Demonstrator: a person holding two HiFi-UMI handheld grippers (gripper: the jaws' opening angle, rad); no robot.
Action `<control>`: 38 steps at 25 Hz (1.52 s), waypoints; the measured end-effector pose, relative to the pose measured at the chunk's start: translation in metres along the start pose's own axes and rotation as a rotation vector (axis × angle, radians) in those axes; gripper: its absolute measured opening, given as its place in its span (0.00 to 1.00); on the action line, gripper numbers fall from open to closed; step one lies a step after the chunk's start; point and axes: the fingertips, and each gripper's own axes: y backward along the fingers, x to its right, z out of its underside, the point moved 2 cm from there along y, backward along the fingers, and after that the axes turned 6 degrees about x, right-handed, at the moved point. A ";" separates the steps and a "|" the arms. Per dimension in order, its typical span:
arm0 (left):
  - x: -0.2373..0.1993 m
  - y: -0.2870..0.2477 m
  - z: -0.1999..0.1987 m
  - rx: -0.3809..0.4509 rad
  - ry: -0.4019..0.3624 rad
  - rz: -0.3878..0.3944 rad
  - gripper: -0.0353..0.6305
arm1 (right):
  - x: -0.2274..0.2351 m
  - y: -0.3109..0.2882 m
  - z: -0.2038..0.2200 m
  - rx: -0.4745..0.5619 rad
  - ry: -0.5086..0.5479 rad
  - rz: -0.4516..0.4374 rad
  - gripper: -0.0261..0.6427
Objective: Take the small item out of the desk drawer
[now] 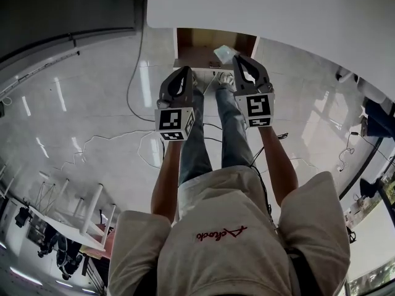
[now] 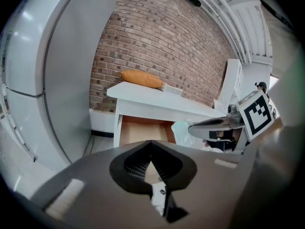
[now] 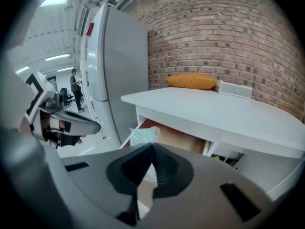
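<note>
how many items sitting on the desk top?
2: an orange cushion at the back by the brick wall, and a pale box just beside it. More may sit out of view.

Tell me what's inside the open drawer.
Only bare wooden bottom shows in the drawer. The pale packet pinched in the right tongs covers part of its right side; the rear is hidden under the desk.

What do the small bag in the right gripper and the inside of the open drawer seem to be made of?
The small bag: probably thin clear plastic, pale green tint; light passes through and it crinkles. The drawer inside: looks like matte wood or wood-look board, plain tan-brown surface.
</note>
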 end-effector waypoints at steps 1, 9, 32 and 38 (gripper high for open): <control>0.000 0.003 -0.002 0.002 0.006 -0.005 0.07 | 0.001 0.005 -0.003 0.007 -0.018 0.009 0.06; -0.003 0.010 -0.044 0.057 -0.012 -0.017 0.07 | 0.012 0.022 -0.047 0.084 -0.028 0.043 0.06; 0.033 0.056 -0.204 0.247 -0.097 0.001 0.07 | 0.047 0.112 -0.202 0.291 -0.036 0.178 0.06; 0.030 0.074 -0.224 0.277 -0.101 -0.015 0.07 | 0.046 0.126 -0.225 0.330 -0.017 0.188 0.06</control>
